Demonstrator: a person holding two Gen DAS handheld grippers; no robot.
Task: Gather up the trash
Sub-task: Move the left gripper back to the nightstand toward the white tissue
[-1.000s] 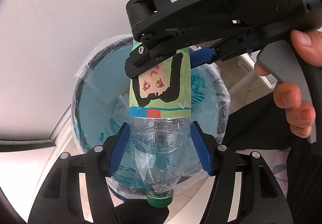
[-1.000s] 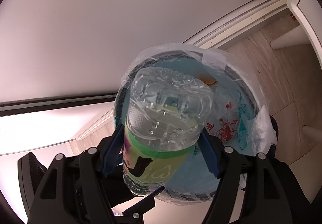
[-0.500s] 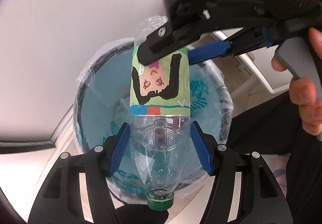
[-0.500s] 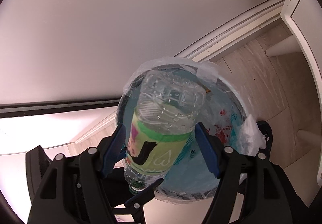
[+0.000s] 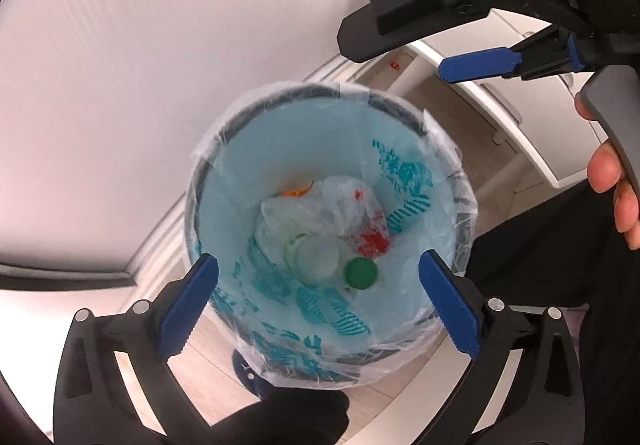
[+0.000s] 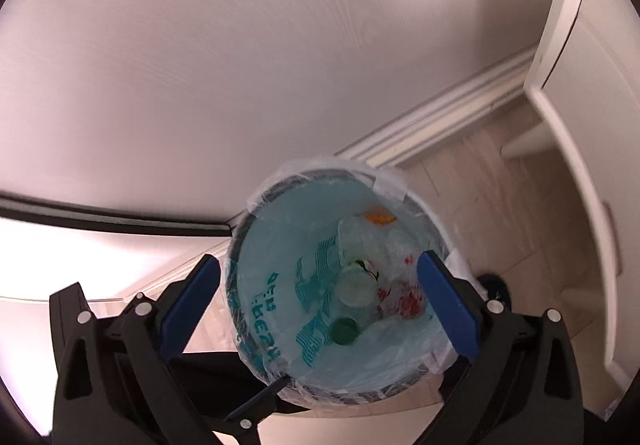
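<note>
A round trash bin (image 5: 208,181) lined with a light blue plastic bag stands on the floor by the wall; it also shows in the right wrist view (image 6: 256,213). The clear plastic bottle with a green cap (image 5: 360,273) lies inside it among crumpled plastic, and shows in the right wrist view (image 6: 345,330) too. My left gripper (image 5: 318,301) is open and empty above the bin. My right gripper (image 6: 318,299) is open and empty above the bin, and it appears at the top right of the left wrist view (image 5: 472,25).
A white wall (image 6: 280,45) and baseboard (image 6: 440,113) stand behind the bin. White furniture (image 6: 580,125) stands to the right on the light wood floor (image 6: 480,181). An orange scrap (image 5: 296,191) and red-printed wrapper (image 5: 372,241) lie in the bin.
Both grippers opened and let go of the bottle, which dropped into the bin. The right gripper moved up and away to the right.
</note>
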